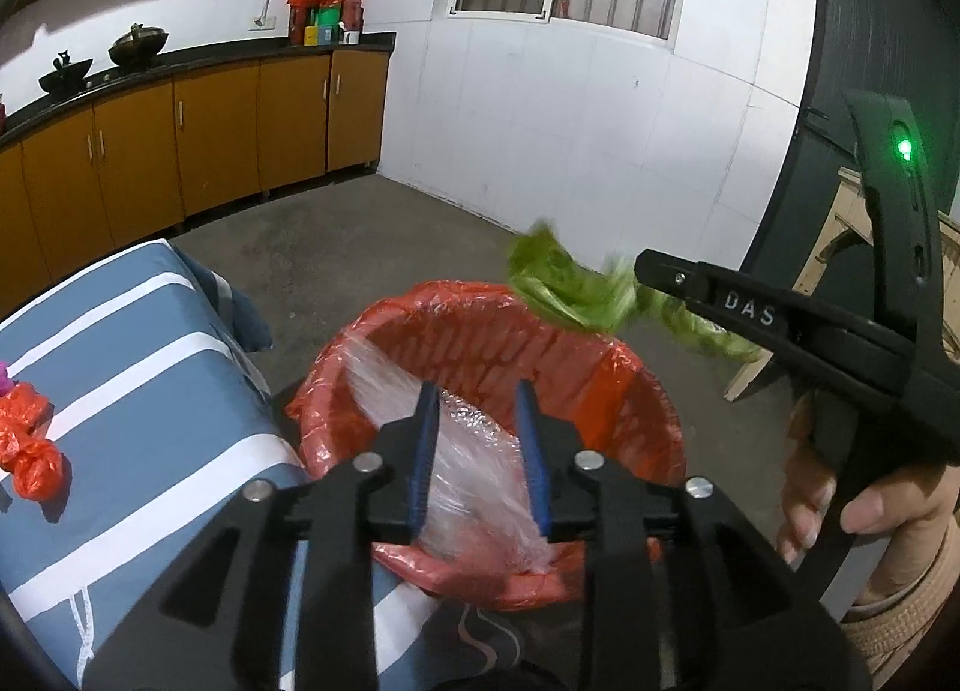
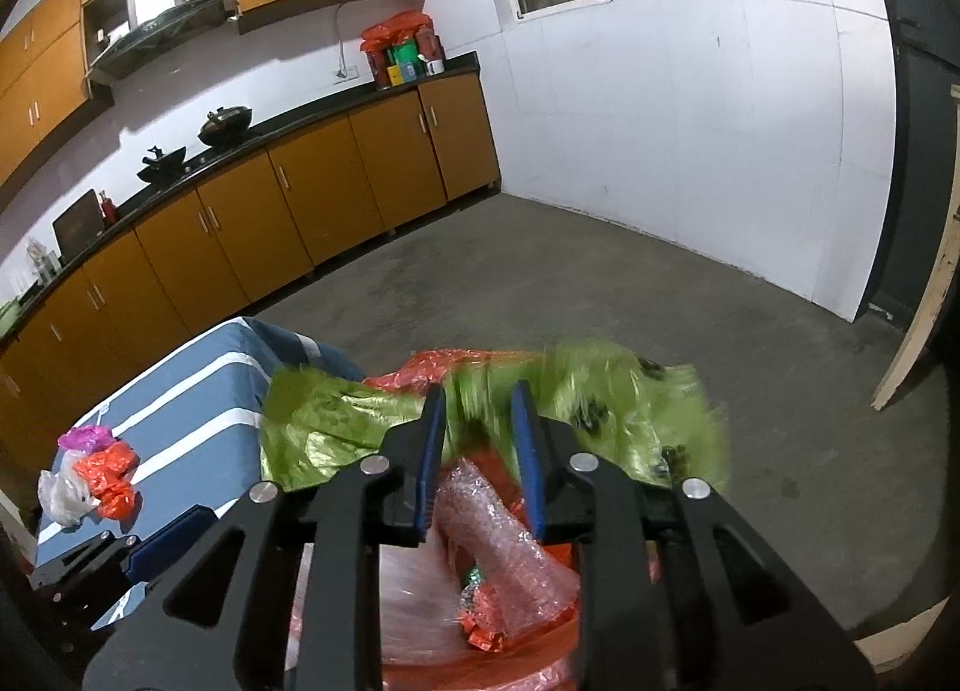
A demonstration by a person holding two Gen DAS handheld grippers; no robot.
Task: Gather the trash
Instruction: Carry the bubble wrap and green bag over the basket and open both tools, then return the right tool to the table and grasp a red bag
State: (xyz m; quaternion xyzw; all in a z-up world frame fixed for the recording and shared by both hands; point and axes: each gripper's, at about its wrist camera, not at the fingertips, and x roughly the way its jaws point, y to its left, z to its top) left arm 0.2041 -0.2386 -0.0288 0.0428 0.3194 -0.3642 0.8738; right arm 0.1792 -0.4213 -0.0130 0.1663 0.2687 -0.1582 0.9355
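Green, crinkly plastic wrapper [image 1: 570, 289] hangs over the round bin with the red plastic liner [image 1: 624, 385]; the right gripper [image 2: 480, 439], jaws partly apart, seems to pinch it; it looks light, soft and slippery; the left gripper [image 1: 480, 439] is open, holding nothing, above the bin.

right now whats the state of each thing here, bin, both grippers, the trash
trash bin: lined with red bag, holds clear plastic and bubble wrap
green bag: crumpled, between the right gripper's fingers above the bin rim
right gripper: shut on green bag
left gripper: open, over the bin
red bags: knotted, lying on the striped bedding
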